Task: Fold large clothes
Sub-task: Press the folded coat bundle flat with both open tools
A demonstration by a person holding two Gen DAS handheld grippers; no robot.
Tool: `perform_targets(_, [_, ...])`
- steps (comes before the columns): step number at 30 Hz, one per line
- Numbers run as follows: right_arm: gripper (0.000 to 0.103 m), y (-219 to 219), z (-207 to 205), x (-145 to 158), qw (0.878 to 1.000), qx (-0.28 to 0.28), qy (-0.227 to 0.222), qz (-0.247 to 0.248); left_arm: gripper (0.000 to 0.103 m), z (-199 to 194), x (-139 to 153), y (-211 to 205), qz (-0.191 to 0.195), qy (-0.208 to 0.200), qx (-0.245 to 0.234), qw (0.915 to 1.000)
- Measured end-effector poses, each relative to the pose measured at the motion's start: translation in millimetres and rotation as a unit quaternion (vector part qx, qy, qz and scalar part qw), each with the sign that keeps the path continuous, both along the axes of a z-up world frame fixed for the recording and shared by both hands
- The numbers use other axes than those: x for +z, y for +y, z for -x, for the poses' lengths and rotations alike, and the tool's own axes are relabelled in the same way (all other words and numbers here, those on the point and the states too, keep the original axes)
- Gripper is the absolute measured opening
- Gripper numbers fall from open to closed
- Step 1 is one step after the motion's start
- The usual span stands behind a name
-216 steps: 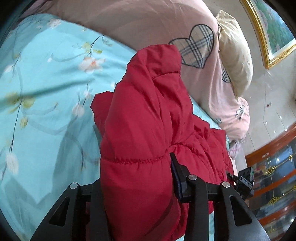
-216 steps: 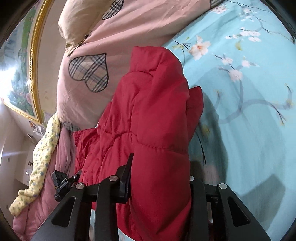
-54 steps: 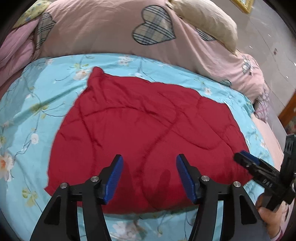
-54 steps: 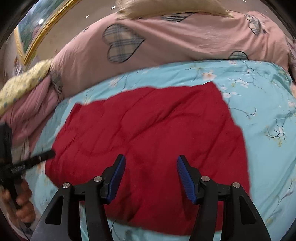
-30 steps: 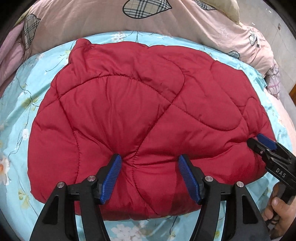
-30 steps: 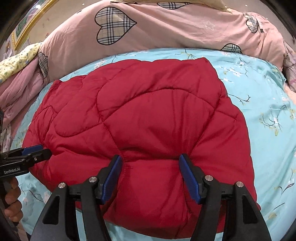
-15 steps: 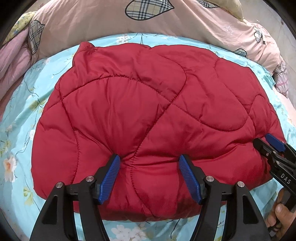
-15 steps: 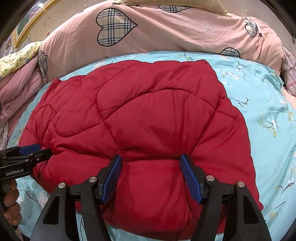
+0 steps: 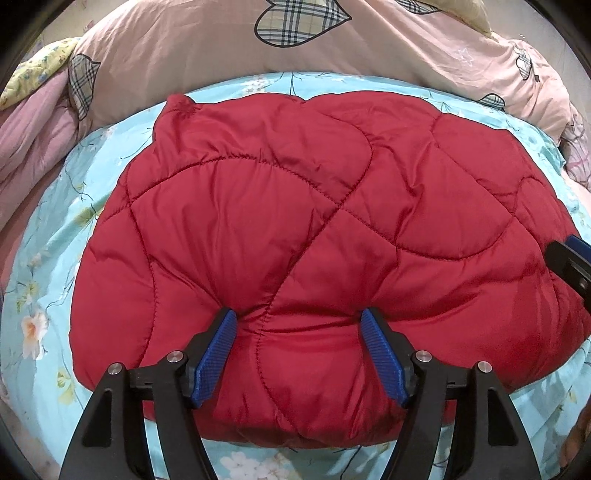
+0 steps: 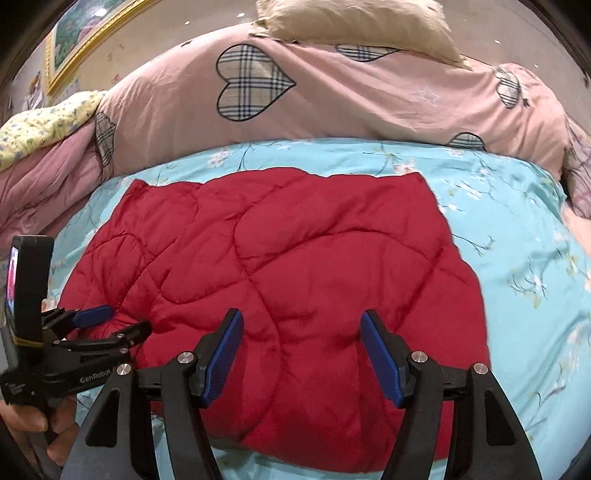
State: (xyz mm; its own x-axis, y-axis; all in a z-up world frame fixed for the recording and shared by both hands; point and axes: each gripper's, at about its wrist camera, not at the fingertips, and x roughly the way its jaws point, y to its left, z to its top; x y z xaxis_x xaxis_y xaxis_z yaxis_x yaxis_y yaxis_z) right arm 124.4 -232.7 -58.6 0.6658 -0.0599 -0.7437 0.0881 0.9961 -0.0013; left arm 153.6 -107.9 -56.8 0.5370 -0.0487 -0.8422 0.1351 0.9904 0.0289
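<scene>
A red quilted puffer jacket [image 9: 314, 240] lies folded into a flat pad on the light blue floral bedsheet [image 9: 44, 295]; it also shows in the right wrist view [image 10: 295, 277]. My left gripper [image 9: 297, 317] is open, its blue pads pressed into the jacket's near edge. It also shows at the left of the right wrist view [image 10: 110, 321], open at the jacket's left edge. My right gripper [image 10: 301, 321] is open and empty, raised a little above the jacket's near part. One of its fingers [image 9: 569, 258] shows at the jacket's right edge.
A pink duvet with plaid hearts [image 10: 332, 96] is piled along the far side of the bed, with a beige pillow [image 10: 354, 26] on top. A pink and yellow blanket [image 10: 40, 147] lies at the far left. A gold-framed picture [image 10: 85, 33] hangs behind.
Both grippers let go of the lifted jacket, which now lies flat and folded. In the last half second my right gripper has risen and pulled back from the jacket; my left stays pressed on it.
</scene>
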Motion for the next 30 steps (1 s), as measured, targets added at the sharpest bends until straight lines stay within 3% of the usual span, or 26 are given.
perform_targets(5, [0.074, -6, -16, -23, 1.0, -0.008, 0.019, 0.017, 0.071, 3, 2, -4, -0.011, -0.003, 0.002, 0.9999])
perform_targets(10, [0.079, -14, -20, -34, 1.0, -0.014, 0.011, 0.006, 0.071, 8, 9, -10, -0.026, -0.011, 0.005, 0.9996])
perform_targets(22, [0.079, -15, -18, -36, 1.0, -0.011, 0.0, 0.003, 0.072, 29, 45, 17, 0.01, -0.053, 0.055, 0.997])
perform_targets(30, [0.079, -13, -14, -28, 1.0, -0.015, 0.001, 0.001, 0.082, -1, 15, 32, -0.005, -0.024, 0.062, 0.9978])
